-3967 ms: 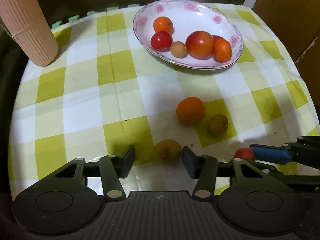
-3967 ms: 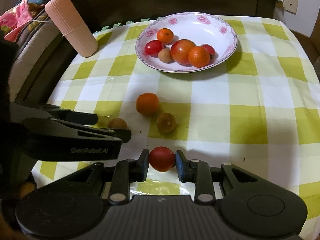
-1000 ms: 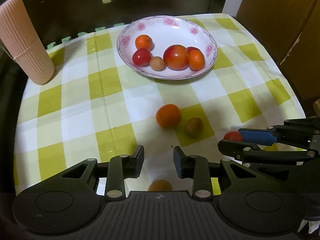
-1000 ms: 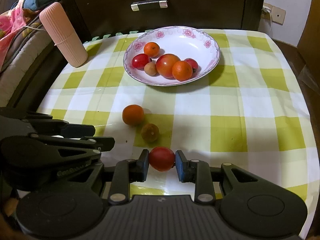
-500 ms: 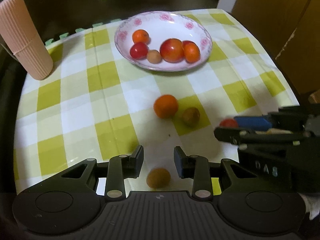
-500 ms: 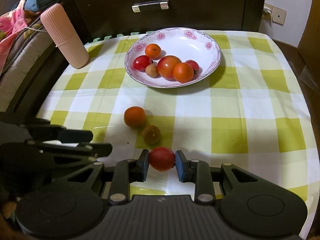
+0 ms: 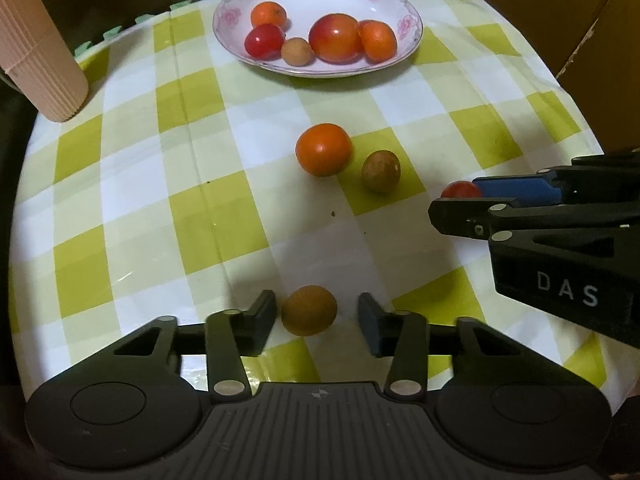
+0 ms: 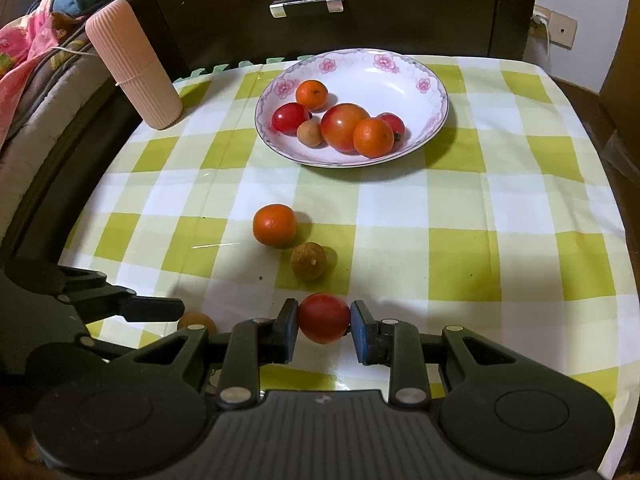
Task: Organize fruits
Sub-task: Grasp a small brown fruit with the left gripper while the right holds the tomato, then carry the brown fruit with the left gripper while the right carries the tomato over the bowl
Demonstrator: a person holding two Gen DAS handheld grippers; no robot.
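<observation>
Done: plate (image 8: pixel 434 120) at the far side of the surface (image 8: pixel 500 200) already holds six fruits: two small oranges, two red tomatoes, one big red-orange fruit, one small tan one.
Left: four fruits off the plate.
Loose orange (image 8: pixel 274 225): on the cloth, mid-surface, near side of plate, apart from it.
Brown round fruit (image 8: pixel 308 261): just beside that orange, nearer the cams.
Red tomato (image 8: pixel 324 318): pinched in right tongs (image 8: pixel 324 326), pads pressing both sides; looks lifted off the cloth, can't be sure.
Small brown fruit (image 7: pixel 309 310): between the fingers of left tongs (image 7: pixel 316 316); jaws opening, gaps show both sides, so not gripped; whether it rests on the cloth can't tell.
Judgement: past halfway; tomato prob. goes to plate next, then the other three.
Edges: near and right cloth edges drop off close to both tongs; round fruit could roll over.
Obstacles: pink ribbed cylinder (image 8: pixel 134 64) at far-left corner, dark drawer front behind plate.
Open room: wide bare cloth on the right, clear lane to plate; plate's right half has space.
</observation>
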